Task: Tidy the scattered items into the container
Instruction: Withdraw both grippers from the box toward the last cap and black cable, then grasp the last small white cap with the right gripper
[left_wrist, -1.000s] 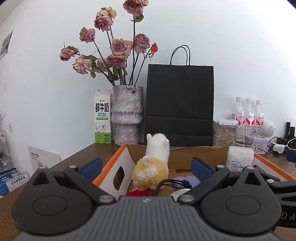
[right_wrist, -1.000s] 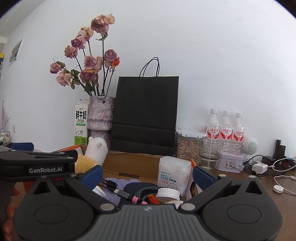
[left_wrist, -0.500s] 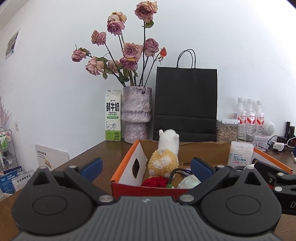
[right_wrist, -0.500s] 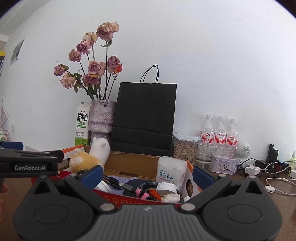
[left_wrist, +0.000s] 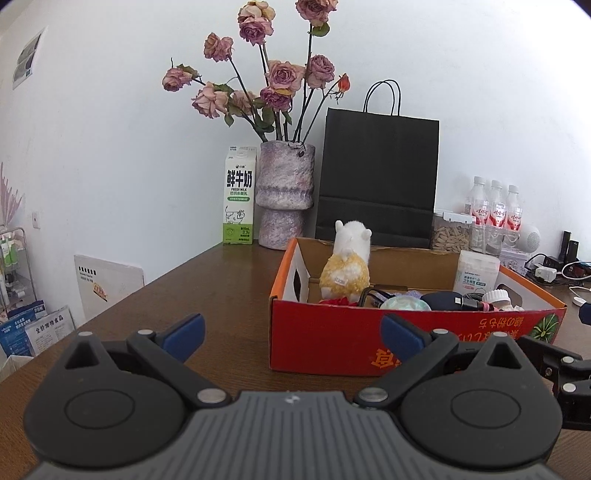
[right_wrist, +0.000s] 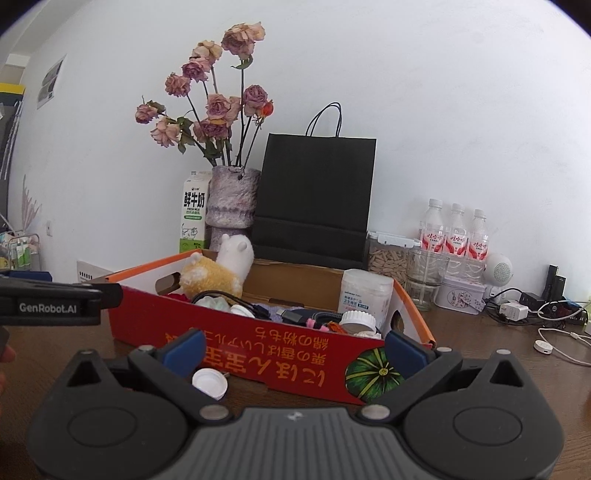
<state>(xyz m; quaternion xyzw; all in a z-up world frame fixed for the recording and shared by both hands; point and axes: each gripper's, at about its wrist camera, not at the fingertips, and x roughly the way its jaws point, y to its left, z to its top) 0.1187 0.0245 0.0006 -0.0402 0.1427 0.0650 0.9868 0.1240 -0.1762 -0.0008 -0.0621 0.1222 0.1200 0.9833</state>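
The right gripper is nearest. It has its blue fingers spread wide with nothing between them. It sits low by the table, and that looks like a ready spot for picking up. A small white cap lies on the table at about 7 o'clock from the box, just beside the left finger. It looks like the only loose thing left, so I think it goes in next.

The left gripper is wide too and holds nothing. It hangs back from the box, at about 7 o'clock of it, maybe to stay out of the way.

The red box sits in the middle of the table with its long side facing us. It has orange edges, yellow writing and a green pumpkin picture. It is quite full. A yellow and white toy animal stands at its 10 o'clock corner. A white tub stands at its 2 o'clock corner. Black cables and a white lid lie between them.

Far back, a black bag leans on the wall at 12 o'clock.
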